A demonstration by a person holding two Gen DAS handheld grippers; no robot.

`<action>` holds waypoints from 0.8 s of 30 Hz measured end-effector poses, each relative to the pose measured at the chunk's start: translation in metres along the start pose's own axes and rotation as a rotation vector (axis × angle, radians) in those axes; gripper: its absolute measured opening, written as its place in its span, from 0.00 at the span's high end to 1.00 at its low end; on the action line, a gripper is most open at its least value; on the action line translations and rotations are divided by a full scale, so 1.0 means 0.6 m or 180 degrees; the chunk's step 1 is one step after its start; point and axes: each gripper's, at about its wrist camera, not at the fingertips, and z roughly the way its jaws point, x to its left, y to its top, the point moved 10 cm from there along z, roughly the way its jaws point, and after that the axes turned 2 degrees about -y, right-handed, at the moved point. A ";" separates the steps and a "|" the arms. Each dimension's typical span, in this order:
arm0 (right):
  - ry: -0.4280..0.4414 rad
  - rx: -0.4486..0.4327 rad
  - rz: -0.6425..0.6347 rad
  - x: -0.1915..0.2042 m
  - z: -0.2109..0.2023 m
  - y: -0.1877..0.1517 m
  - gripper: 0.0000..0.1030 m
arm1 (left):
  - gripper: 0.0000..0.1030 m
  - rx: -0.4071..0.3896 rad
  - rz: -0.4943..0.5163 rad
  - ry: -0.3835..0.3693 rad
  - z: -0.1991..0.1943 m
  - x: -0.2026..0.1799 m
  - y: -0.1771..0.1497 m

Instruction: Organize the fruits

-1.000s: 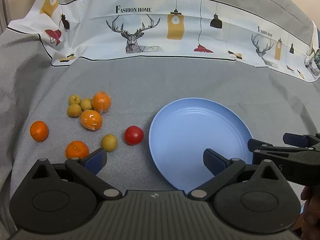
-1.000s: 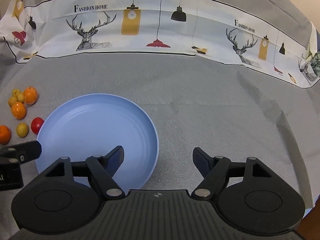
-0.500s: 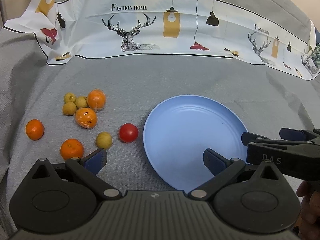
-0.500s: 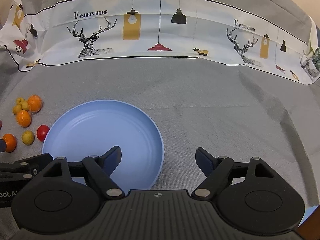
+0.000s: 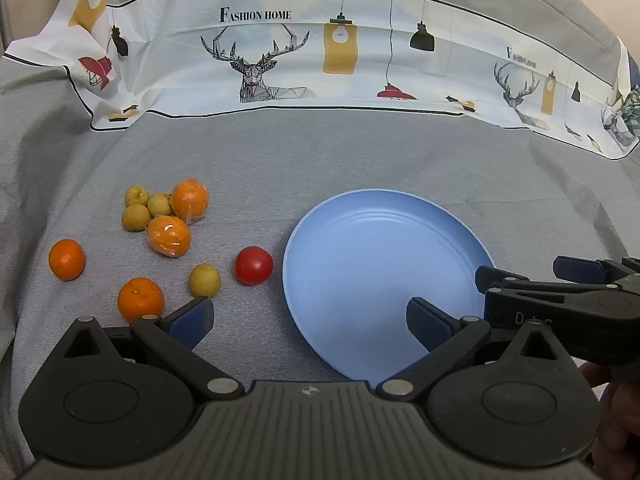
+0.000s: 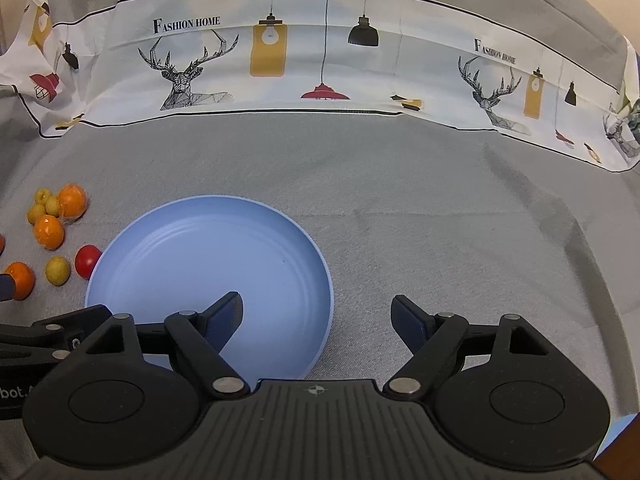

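a: left of the blue plate (image 5: 384, 240), on grey cloth (image 5: 320, 152): red fruit (image 5: 253, 265) nearest the rim, oranges and small yellow fruits scattered beyond. plate bare.

b: left gripper (image 5: 308, 320) jaws apart, holding nothing. right gripper (image 6: 316, 320) likewise, over the plate's near edge.

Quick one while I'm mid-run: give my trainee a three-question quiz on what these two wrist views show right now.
1. True or false: the blue plate already holds fruit.
2. Which fruit lies nearest the plate's left rim? A) red tomato B) wrapped orange C) far-left orange
3. Fill in: the left gripper and the right gripper both have their jaws ____.

Key: 1 false, the plate is bare. 2 A, the tomato sits just beside the rim without touching it. 3 open, with nothing held.
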 end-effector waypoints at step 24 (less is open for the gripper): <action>0.0051 -0.0083 0.0000 0.003 -0.002 -0.005 0.26 | 0.00 0.0000 0.0005 -0.0017 -0.003 -0.016 0.000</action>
